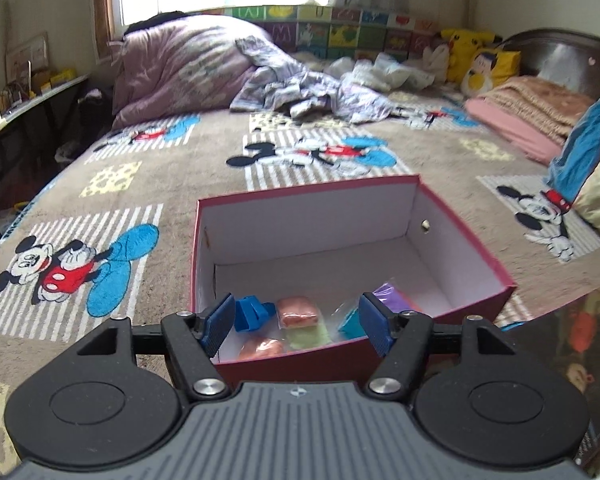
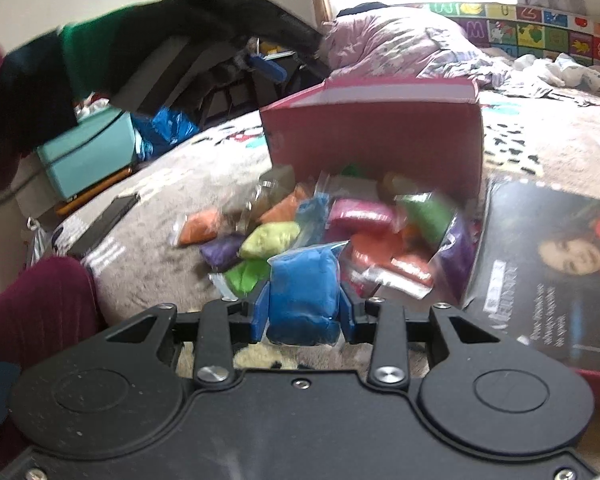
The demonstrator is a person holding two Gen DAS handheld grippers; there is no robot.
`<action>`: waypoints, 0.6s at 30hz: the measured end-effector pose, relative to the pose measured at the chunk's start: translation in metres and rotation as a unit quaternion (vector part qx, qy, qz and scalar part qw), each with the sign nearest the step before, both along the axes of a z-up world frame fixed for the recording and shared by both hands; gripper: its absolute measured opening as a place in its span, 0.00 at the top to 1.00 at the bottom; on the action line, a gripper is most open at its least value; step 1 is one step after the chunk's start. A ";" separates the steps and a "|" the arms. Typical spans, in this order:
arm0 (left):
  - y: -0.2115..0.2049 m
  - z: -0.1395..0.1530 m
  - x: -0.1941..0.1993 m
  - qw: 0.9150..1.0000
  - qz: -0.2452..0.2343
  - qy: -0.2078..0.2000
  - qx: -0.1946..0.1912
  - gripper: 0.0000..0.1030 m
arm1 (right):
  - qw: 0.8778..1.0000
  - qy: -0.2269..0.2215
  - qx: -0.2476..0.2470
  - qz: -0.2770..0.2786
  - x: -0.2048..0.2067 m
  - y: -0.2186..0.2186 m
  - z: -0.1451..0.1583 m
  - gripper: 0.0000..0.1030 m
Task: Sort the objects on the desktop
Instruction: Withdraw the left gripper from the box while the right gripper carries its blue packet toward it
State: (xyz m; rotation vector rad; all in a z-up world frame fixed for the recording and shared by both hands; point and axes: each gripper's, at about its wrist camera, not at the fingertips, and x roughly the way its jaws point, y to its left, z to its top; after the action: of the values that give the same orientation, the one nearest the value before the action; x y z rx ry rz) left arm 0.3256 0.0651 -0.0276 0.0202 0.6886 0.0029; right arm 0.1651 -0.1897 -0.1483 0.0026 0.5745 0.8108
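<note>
A red box (image 1: 468, 236) with a white inside stands open on the bed. In it lie an orange clay packet (image 1: 299, 311), a blue plastic piece (image 1: 252, 313), a light green packet (image 1: 310, 338), a teal packet (image 1: 350, 322) and a purple packet (image 1: 390, 294). My left gripper (image 1: 296, 326) is open above the box's near edge and holds nothing. My right gripper (image 2: 303, 307) is shut on a blue clay packet (image 2: 303, 288). Behind it lies a pile of coloured clay packets (image 2: 340, 224) in front of the red box (image 2: 376, 136).
A glossy magazine (image 2: 548, 276) lies right of the pile. A Mickey Mouse blanket (image 1: 140, 184) covers the bed. A rumpled quilt (image 1: 188, 64) and plush toys (image 1: 472, 56) sit at the far side. A teal box (image 2: 88, 152) stands at left.
</note>
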 end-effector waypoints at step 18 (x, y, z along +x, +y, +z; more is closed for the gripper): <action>-0.001 -0.008 -0.115 0.997 0.032 -0.071 -0.028 0.34 | 0.997 -0.065 0.021 -0.032 0.011 -0.026 0.078 0.66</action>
State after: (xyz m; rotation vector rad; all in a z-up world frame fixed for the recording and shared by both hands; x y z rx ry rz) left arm 0.2110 0.0646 -0.0357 -0.0560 0.5463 0.0451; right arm 0.1762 -0.2160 -0.0705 0.0074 0.4312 0.7545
